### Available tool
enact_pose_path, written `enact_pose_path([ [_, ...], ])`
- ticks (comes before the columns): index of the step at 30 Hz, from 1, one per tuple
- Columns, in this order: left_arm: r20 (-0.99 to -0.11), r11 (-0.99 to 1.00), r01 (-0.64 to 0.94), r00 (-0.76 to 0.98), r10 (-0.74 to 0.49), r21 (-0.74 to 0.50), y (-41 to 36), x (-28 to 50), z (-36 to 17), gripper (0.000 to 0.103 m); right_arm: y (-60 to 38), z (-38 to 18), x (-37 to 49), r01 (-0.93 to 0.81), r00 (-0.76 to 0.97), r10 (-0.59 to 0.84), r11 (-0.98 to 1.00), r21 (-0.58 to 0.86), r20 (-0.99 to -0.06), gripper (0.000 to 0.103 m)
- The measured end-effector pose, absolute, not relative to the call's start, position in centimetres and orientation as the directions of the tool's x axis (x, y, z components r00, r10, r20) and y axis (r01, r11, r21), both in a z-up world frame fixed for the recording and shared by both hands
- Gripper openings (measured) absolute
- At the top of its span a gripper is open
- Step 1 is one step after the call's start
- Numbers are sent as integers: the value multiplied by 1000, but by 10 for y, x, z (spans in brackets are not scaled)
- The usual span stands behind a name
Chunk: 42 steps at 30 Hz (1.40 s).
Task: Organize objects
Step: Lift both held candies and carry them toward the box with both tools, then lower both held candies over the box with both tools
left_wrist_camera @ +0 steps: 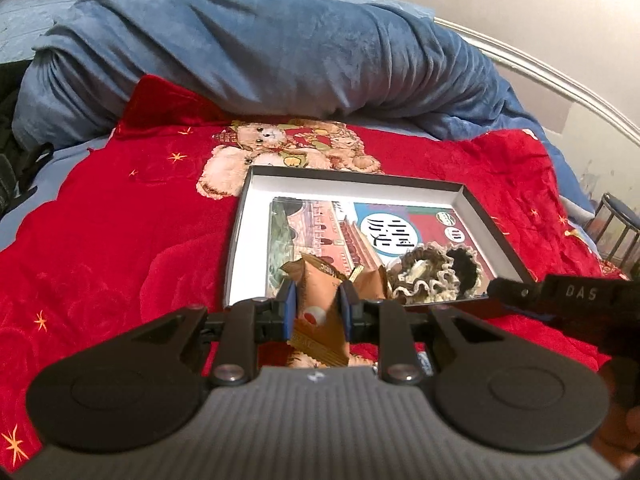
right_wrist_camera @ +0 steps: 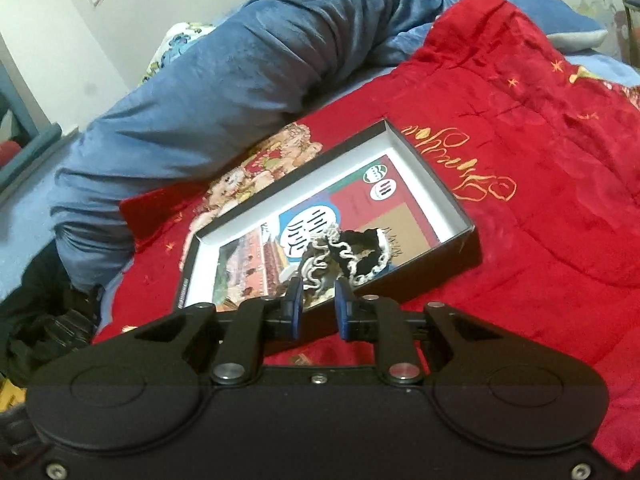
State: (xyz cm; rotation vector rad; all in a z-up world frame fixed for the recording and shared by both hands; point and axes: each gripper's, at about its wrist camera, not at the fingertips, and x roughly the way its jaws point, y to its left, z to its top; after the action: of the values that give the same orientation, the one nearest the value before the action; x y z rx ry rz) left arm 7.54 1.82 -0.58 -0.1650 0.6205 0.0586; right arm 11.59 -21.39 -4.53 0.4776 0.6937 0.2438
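Orange-brown foil, a crinkled snack wrapper [left_wrist_camera: 320,304], sits clamped between the blue-padded fingers of the left gripper [left_wrist_camera: 319,305]. Just beyond those fingers lies a shallow black cardboard box with a white lining [left_wrist_camera: 256,216] on the red bedspread [left_wrist_camera: 120,240], holding a picture book [left_wrist_camera: 332,228] and a frilly black-and-cream scrunchie [left_wrist_camera: 432,276].

From the right wrist, the right gripper [right_wrist_camera: 316,304] shows its fingers narrowly apart with nothing between them. The scrunchie [right_wrist_camera: 352,252] lies just beyond the fingertips inside the box [right_wrist_camera: 464,240].
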Motion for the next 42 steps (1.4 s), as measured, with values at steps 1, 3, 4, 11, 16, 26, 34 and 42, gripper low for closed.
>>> enact_pose_path([
  [1, -586, 985, -105, 811, 6, -136, 18, 75, -7, 27, -214, -48, 116, -53, 731, 376, 863, 503, -569, 24],
  [3, -595, 985, -114, 804, 15, -130, 18, 73, -10, 27, -217, -55, 114, -37, 699, 401, 847, 530, -592, 33],
  [4, -600, 985, -118, 800, 19, -127, 19, 71, -11, 27, -218, -58, 109, -26, 690, 405, 842, 539, -599, 41],
  [11, -636, 988, -123, 771, 33, -97, 16, 58, -20, 27, -198, -66, 83, -61, 572, 372, 908, 414, -731, 62],
  [16, -649, 990, -108, 760, 25, -90, 10, 58, -25, 27, -172, -79, 78, -115, 540, 269, 962, 247, -797, 59],
  [26, -657, 991, -108, 753, 29, -81, 7, 62, -30, 27, -165, -77, 81, -148, 555, 296, 955, 257, -778, 32],
  [34, -594, 991, -72, 804, -11, -116, 12, 59, -12, 27, -189, -42, 77, -144, 657, 359, 923, 356, -663, 31],
  [42, -509, 987, -30, 859, -57, -160, 23, 88, 18, 27, -193, -5, 112, -244, 726, 486, 843, 479, -486, 31],
])
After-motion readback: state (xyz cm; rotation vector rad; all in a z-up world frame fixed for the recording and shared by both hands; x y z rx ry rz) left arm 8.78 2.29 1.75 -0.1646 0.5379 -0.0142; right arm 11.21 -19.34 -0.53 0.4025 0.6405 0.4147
